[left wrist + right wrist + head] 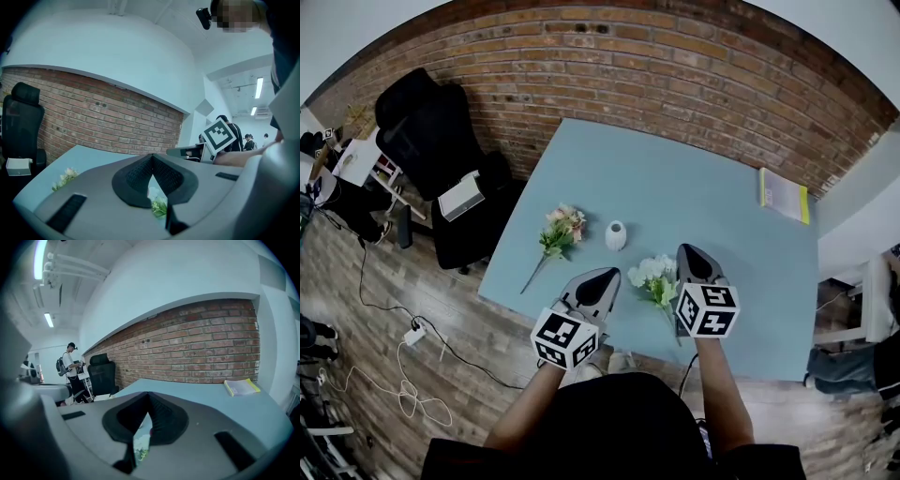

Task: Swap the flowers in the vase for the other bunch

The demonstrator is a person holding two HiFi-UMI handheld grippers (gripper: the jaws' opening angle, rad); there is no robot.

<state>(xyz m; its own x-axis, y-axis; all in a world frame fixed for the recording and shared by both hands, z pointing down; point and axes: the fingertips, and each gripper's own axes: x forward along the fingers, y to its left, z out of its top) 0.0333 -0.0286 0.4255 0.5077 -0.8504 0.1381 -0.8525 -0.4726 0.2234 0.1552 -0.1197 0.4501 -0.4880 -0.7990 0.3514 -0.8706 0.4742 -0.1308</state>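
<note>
Fingers clenched empty: left gripper (607, 276), right gripper (690, 251); white bunch (654, 276) near table (703, 178) edge.

Office-like room: brick wall (675, 66), office chair (427, 131), strip lights (40, 258), floor cables (403, 375).

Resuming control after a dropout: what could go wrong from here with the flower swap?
The small vase stands empty, so pushing stems in could tip it. The pink bunch and the white bunch both lie flat on the table, so the wrong one may get picked. The right gripper is shut beside the white bunch and could crush blooms if lowered.
</note>
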